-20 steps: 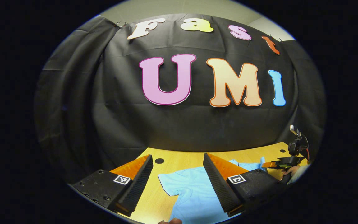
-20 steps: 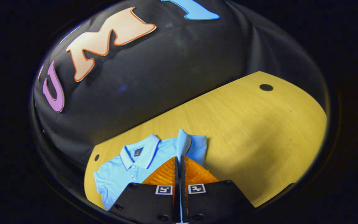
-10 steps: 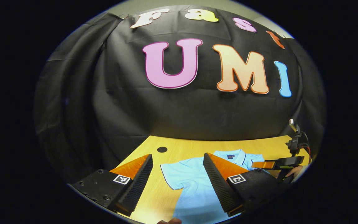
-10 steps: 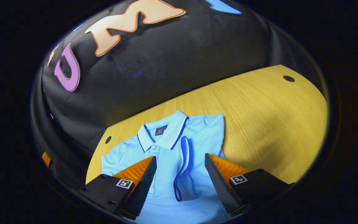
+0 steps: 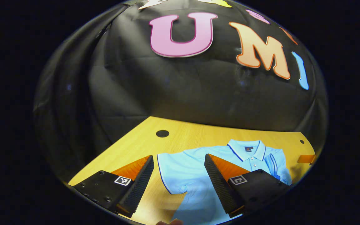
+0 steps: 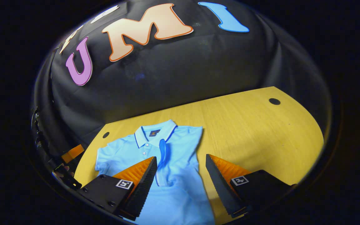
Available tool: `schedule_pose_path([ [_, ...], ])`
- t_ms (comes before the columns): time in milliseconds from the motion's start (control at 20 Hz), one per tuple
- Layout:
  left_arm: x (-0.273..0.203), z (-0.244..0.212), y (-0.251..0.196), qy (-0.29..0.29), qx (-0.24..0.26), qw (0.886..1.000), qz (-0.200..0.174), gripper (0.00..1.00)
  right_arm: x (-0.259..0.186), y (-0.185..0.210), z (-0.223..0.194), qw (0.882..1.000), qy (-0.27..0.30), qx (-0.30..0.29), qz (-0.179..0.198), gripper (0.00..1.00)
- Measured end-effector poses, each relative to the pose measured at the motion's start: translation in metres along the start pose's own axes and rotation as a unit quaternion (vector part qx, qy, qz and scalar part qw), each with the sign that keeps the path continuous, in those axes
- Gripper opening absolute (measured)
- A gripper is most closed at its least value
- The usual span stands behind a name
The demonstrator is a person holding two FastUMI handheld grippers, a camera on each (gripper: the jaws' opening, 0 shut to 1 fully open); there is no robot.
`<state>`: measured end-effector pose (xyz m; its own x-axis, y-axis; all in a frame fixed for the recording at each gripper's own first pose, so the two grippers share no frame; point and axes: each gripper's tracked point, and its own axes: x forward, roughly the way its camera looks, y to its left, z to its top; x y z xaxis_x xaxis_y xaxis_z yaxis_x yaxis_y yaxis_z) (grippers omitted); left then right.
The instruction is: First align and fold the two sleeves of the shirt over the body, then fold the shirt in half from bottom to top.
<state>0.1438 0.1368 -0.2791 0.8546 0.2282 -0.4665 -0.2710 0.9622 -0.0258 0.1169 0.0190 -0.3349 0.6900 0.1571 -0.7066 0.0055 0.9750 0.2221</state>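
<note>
We hold both grippers, left gripper (image 5: 178, 181) and right gripper (image 6: 181, 184), spread empty above the shirt (image 6: 167, 162), ready for its unfolded sleeve (image 5: 175, 170).

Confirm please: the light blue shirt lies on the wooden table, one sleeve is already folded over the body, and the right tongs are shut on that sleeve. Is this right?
Not quite. In the right gripper view the right tongs are open, above the shirt, gripping nothing. The rest holds: the shirt lies on the wooden table, and the folded sleeve rests over the body.

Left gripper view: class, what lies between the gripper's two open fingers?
The shirt's unfolded sleeve on the bare wooden table, between the left gripper's fingers.
</note>
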Motion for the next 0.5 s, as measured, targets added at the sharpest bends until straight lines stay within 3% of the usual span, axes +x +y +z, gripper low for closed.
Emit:
schedule_pose_path([
  [50,0.01,-0.011,0.002,0.016,0.0,1.0,0.007,0.98,-0.006,-0.01,-0.002,1.0,0.003,0.003,-0.009,0.98],
  [150,0.028,-0.03,0.009,0.037,0.001,0.999,0.024,0.98,-0.014,-0.029,-0.006,1.0,0.004,0.009,-0.026,0.93],
  [200,0.034,-0.037,0.012,0.047,0.002,0.998,0.031,0.98,-0.019,-0.038,-0.011,0.999,0.008,0.01,-0.035,0.98],
  [450,0.048,-0.067,0.023,0.105,-0.003,0.993,0.051,0.97,-0.03,-0.056,-0.012,0.998,0.008,0.022,-0.051,0.98],
  [500,0.056,-0.059,0.023,0.087,-0.007,0.995,0.051,0.97,-0.033,-0.057,-0.012,0.998,0.008,0.022,-0.052,0.98],
])
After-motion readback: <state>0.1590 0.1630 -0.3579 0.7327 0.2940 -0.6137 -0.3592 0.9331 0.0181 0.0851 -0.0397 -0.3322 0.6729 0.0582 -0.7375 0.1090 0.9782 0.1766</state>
